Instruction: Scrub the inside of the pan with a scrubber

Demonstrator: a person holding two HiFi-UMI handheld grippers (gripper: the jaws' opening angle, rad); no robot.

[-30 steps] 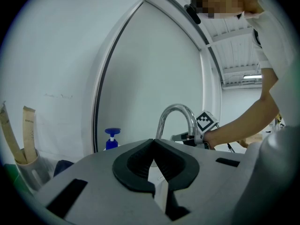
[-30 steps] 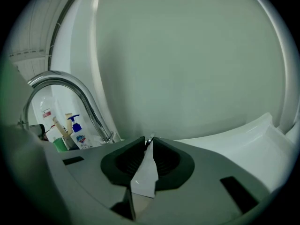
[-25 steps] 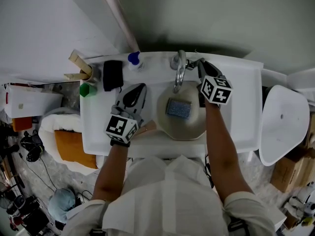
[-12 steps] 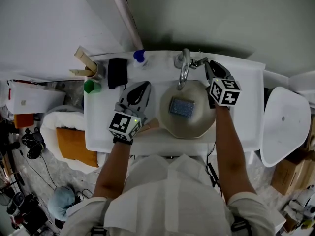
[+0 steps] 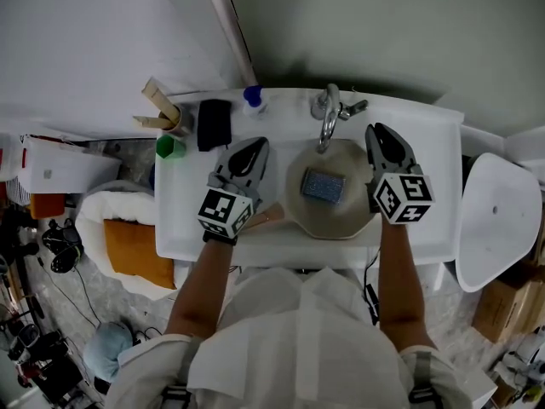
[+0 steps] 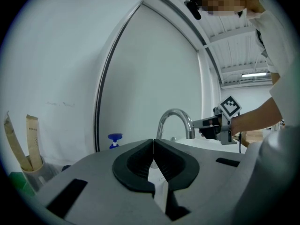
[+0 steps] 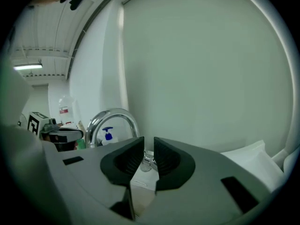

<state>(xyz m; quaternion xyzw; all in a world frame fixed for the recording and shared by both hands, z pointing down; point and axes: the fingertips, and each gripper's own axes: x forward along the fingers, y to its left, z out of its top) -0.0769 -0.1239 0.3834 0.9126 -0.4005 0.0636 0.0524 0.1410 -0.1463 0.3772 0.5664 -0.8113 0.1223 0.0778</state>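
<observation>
A round beige pan (image 5: 342, 225) sits in the white sink (image 5: 281, 241) under the faucet (image 5: 327, 118). A blue-grey rectangular scrubber (image 5: 324, 186) lies flat inside it. My left gripper (image 5: 258, 146) rests over the counter left of the pan, shut and holding nothing; in the left gripper view its jaws (image 6: 153, 146) meet. My right gripper (image 5: 379, 130) hovers over the pan's right rim, clear of the scrubber. Its jaws (image 7: 149, 149) stand a little apart with nothing between them and have just been closing slightly.
Along the back of the counter stand a blue pump bottle (image 5: 252, 98), a black block (image 5: 214, 124), a green cup (image 5: 169, 147) and a holder with pale sticks (image 5: 162, 109). A white seat-like object (image 5: 498, 220) stands to the right of the sink unit.
My right gripper has drawn back from the faucet's lever, rising and shifting right over the pan's edge. The left gripper and the scrubber have stayed where they were.
</observation>
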